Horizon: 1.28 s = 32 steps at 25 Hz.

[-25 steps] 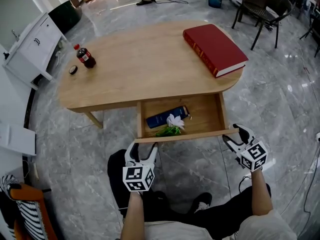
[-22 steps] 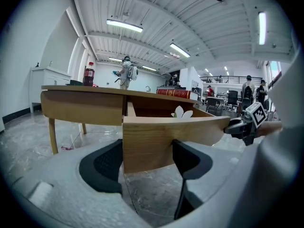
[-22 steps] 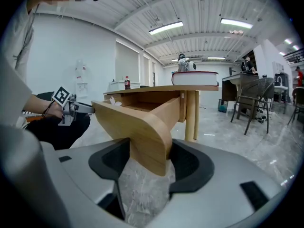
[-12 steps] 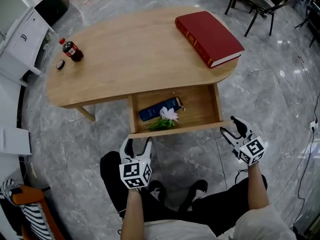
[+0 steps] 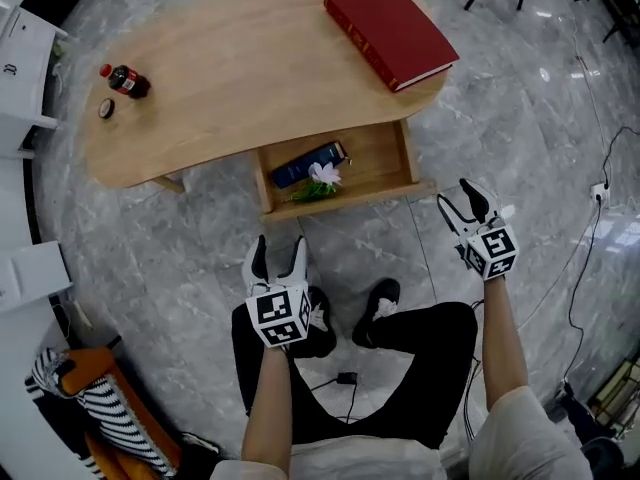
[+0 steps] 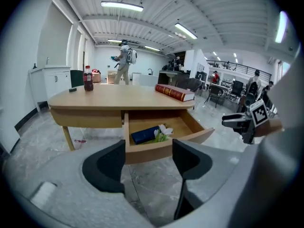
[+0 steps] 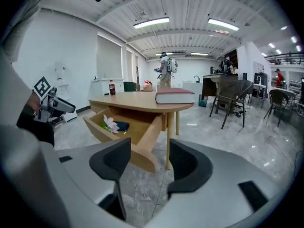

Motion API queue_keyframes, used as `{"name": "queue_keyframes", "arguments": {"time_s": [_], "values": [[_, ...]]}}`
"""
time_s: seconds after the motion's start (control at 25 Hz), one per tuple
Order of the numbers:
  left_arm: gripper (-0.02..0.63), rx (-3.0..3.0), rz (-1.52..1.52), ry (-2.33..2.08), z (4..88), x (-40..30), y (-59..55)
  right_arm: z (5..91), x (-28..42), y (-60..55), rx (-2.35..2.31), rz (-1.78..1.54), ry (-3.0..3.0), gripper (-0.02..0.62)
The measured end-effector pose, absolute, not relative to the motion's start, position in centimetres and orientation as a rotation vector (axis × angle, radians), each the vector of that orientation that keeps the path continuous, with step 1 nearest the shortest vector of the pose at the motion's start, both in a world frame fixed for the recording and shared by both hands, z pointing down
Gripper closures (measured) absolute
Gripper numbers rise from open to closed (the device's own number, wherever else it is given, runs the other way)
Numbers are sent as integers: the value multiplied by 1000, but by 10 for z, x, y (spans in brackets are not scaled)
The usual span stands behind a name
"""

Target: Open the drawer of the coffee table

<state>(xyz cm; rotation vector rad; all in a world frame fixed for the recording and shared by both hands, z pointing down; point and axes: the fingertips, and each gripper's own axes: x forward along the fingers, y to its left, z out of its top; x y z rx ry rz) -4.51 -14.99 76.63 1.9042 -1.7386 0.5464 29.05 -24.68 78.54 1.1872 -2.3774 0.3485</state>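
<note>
- The person's black trousers and dark shoes fill the nearest part of the head view, over a grey marble floor.
- The left gripper is held over the floor in front of the legs. Its 2 fingers are spread wide with only bare floor between them, and they touch nothing.
- The right gripper is off the drawer's right front corner, near it but apart. Its fingers are also spread, and nothing is pinched.
- The drawer of the coffee table is pulled well out towards the person, under the table's near edge.
- Inside the drawer lie a dark blue book and, just in front of it, a white flower with a green stem.
- On the tabletop, a red book lies flat at the right end.
- At the left end a cola bottle lies on the tabletop with 1 loose cap beside it.
- A white cabinet stands past the table's left end.
- Far back in the room, the left gripper view shows a person in white standing.
</note>
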Motion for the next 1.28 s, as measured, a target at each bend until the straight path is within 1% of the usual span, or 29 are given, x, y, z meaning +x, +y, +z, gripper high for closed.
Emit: {"name": "queue_keyframes", "arguments": {"time_s": [0.36,0.64,0.92,1.16,1.28], "values": [[293,1948,556,-1634,605,-27,-118,632,201,-170,1144,540,-2387,341],[293,1981,568,-1537,505,-17,-88,539,154,-117,1199,689,-2298,344],[293,1936,520,-1538,440,-24,-84,457,142,-114,1365,718,-2228,345],[295,1981,518,-1463,388,-13,-51,392,121,-86,1379,704,-2250,373],[299,2067,537,-1414,376,-6,-47,381,115,-81,1407,696,-2270,391]]}}
